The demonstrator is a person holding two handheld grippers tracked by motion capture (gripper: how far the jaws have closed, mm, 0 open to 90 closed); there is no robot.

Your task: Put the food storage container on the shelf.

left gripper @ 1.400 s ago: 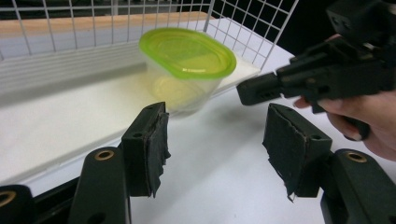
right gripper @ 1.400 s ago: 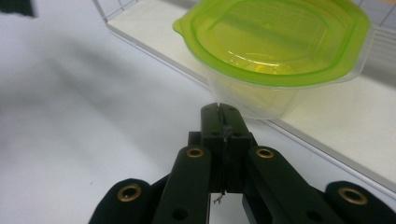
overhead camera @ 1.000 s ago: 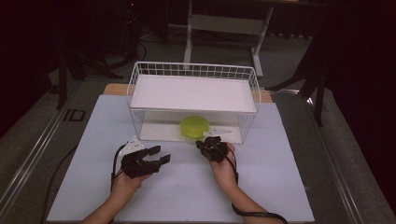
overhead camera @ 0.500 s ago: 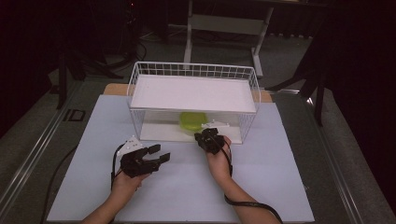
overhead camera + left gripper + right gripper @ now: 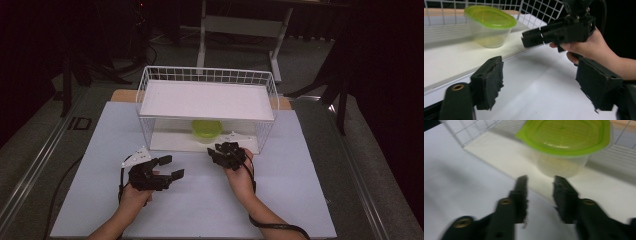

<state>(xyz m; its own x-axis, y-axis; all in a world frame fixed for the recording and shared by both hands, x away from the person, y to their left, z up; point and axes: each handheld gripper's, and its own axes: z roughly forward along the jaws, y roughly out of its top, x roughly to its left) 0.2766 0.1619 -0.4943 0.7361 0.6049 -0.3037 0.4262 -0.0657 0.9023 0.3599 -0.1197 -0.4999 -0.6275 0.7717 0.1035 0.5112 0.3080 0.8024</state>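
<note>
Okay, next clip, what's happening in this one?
A person works at a table with a gripper in each hand. The right gripper, jaws partly open, points at a clear plastic container with a green lid on the lower level of a white wire rack, close but not touching. The left gripper sits wide open over the white mat, holding nothing. It looks like a reach for the container.

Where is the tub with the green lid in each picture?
High view: the tub sits center, on the wire rack's lower shelf.
Left gripper view: tub at upper left, beyond the right tool.
Right gripper view: tub at top, just past the tool's jaws.
Shared landmark: the white wire rack.
</note>
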